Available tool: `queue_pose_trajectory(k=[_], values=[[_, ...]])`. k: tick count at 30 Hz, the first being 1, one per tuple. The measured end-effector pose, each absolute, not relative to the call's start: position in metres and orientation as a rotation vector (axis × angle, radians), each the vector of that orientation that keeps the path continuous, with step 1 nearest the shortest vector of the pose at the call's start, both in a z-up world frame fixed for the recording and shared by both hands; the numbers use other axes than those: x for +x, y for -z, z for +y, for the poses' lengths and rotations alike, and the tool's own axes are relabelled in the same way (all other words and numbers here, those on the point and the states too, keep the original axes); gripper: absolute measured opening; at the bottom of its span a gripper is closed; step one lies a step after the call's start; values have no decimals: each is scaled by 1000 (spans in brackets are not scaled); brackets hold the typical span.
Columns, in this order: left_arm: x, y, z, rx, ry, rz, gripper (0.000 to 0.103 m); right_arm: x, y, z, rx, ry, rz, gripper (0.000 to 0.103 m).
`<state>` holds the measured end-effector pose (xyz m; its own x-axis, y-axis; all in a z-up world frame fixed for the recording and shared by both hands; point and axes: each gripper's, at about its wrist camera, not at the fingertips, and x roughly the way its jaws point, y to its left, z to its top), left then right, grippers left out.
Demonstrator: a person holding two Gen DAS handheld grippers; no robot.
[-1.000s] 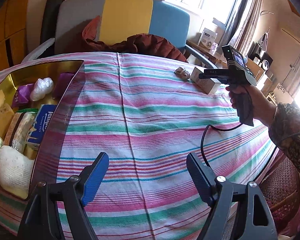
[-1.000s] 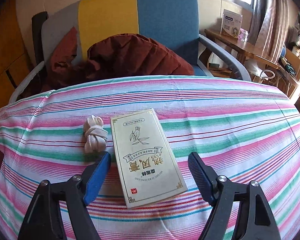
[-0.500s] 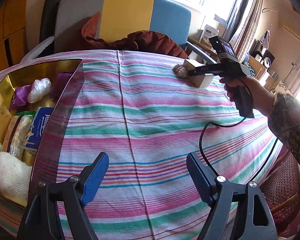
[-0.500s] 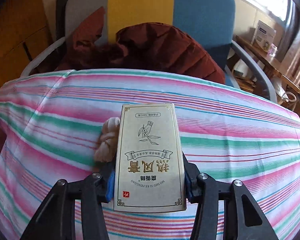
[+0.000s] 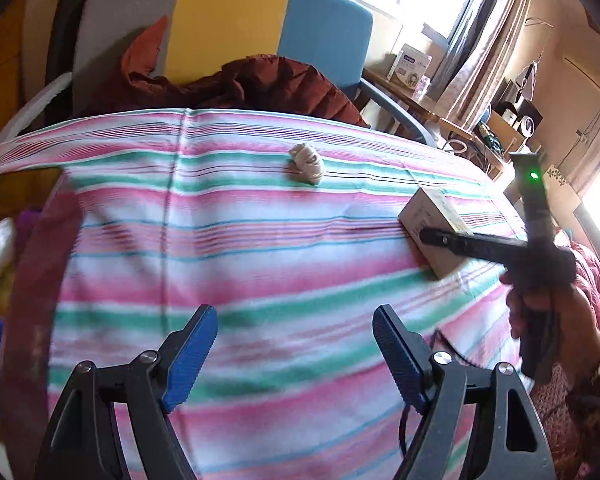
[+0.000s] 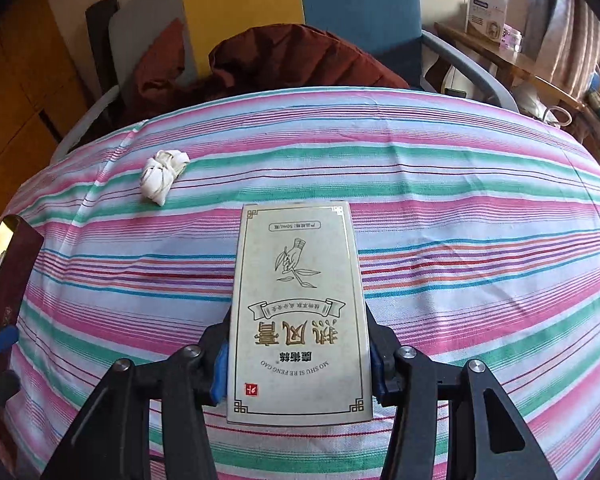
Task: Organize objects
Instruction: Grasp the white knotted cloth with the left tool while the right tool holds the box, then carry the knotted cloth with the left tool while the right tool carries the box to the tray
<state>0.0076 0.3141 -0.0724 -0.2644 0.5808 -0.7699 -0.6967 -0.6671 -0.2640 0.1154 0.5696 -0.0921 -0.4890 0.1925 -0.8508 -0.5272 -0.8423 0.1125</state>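
A cream box with gold lettering (image 6: 300, 312) is clamped between the blue pads of my right gripper (image 6: 300, 360), above the striped tablecloth (image 6: 480, 280). In the left wrist view the same box (image 5: 432, 224) sits at the right, with the right gripper (image 5: 428, 236) shut on it and a hand (image 5: 548, 312) on the handle. A small knotted white cloth bundle (image 6: 162, 176) lies on the cloth, left of and beyond the box; the left wrist view shows the bundle (image 5: 308, 162) near the far edge. My left gripper (image 5: 292, 352) stands open over bare cloth, holding nothing.
A gold-lined tin (image 6: 4, 248) with a dark red wall stands at the table's left edge; its contents are blurred at the left of the left wrist view. An armchair (image 6: 340, 8) with a rust-coloured jacket (image 6: 300, 60) stands behind the table. A cluttered wooden side table (image 6: 520, 60) is at the right.
My right gripper closed on the cream box and carried it away from the cloth bundle, which stays on the table. My left gripper swung right; the tin slid toward the left frame edge.
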Motion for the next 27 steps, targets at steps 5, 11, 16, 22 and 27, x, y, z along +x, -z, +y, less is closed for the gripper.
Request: queue_pose_trajectory(k=[5,11,16,22,27], values=[[-19,77,377,-1145,-2027,224,82,112,93,569,-1289,-2346,490,52],[-47,80,445,-1085,-2095,368,82,112,99,578,-1317,-2329,589,53],[-71,93,476,-1100,-2128,369,82,110,99,578,-1336,-2321,591,53],[-84,108,478,-1082,-2194,324,46,112,98,583,-1332,-2310,645,53],[-83,107,467,-1056,-2170,272,34,113,98,584,-1335,-2310,647,53]])
